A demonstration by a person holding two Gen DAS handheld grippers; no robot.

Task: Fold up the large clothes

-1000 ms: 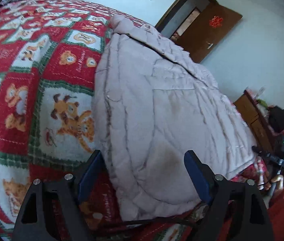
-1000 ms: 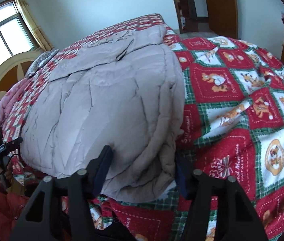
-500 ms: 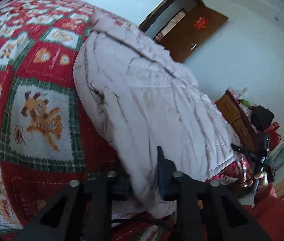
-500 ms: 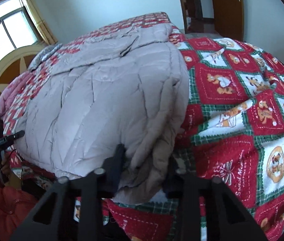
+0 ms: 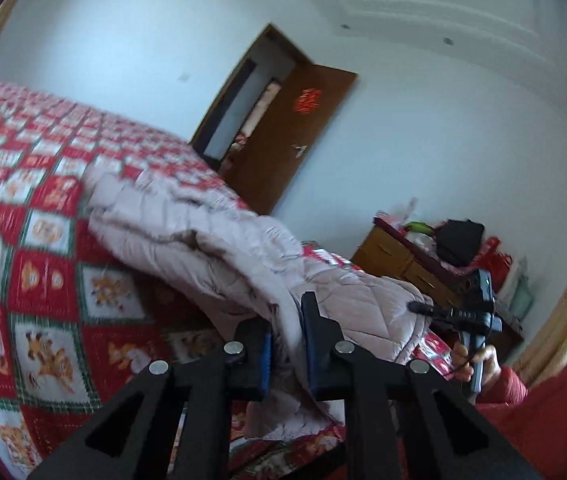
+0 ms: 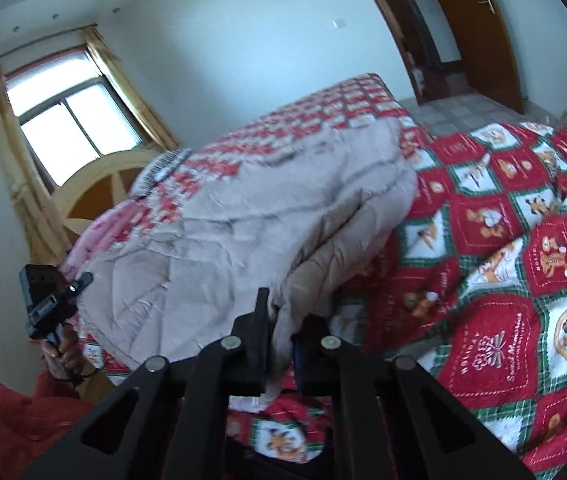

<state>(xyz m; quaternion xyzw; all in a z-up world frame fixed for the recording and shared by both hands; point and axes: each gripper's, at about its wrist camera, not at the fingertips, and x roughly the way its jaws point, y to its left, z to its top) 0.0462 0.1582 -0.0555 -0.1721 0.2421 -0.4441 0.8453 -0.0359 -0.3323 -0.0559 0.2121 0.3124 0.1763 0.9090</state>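
Observation:
A large pale pink quilted coat [image 5: 211,240] lies on a bed covered by a red, green and white patchwork blanket [image 5: 43,280]. My left gripper [image 5: 287,344] is shut on the coat's near left hem corner and holds it lifted off the bed. My right gripper [image 6: 281,344] is shut on the near right hem corner of the same coat [image 6: 263,232], also lifted. The coat's near end hangs between the two grippers while its far end rests on the blanket [image 6: 523,260].
A brown door [image 5: 283,140] stands open behind the bed. A wooden dresser [image 5: 403,260] with clutter stands at the right. A window [image 6: 75,124] with curtains and a wooden headboard [image 6: 95,196] are at the bed's far left. My other gripper shows in each view.
Both grippers closed on the coat's near hem corners, then rose, lifting the near end of the coat off the bed. Both views tilted upward.

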